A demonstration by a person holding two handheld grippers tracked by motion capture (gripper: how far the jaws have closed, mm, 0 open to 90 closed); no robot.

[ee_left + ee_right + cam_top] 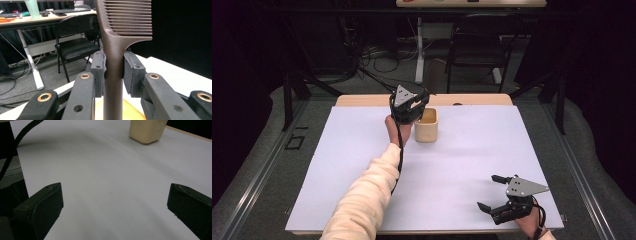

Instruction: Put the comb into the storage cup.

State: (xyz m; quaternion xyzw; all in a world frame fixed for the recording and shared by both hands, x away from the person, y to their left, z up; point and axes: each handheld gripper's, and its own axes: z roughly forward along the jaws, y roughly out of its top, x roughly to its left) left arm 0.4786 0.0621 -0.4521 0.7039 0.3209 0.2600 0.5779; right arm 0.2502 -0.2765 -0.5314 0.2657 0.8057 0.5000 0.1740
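- Left side first: the left gripper [416, 111] sits right over the rim of the cream cup [427, 126] near the tabletop's [362, 150] far edge, and its fingers [98, 72] are clamped tight on the handle of a brown comb [117, 50]. The comb stands upright, teeth end up, and its lower end seems to run down toward the cup.
- My read on the step: the comb is either going into the cup or coming out, can't tell which. If it's going in, the next move is just lowering it straight and letting go so it leans on the rim without tipping the cup.
- Materials: the comb looks like matte hard plastic, with a rounded handle and fine, even teeth. The cup is smooth, squarish with rounded corners, probably plastic or ceramic. The tabletop has a plain white sheet over wood.
- Over on the right, the right gripper [492, 192] rests near the front corner, well apart from the cup, fingers [42, 205] spread wide with nothing between them.
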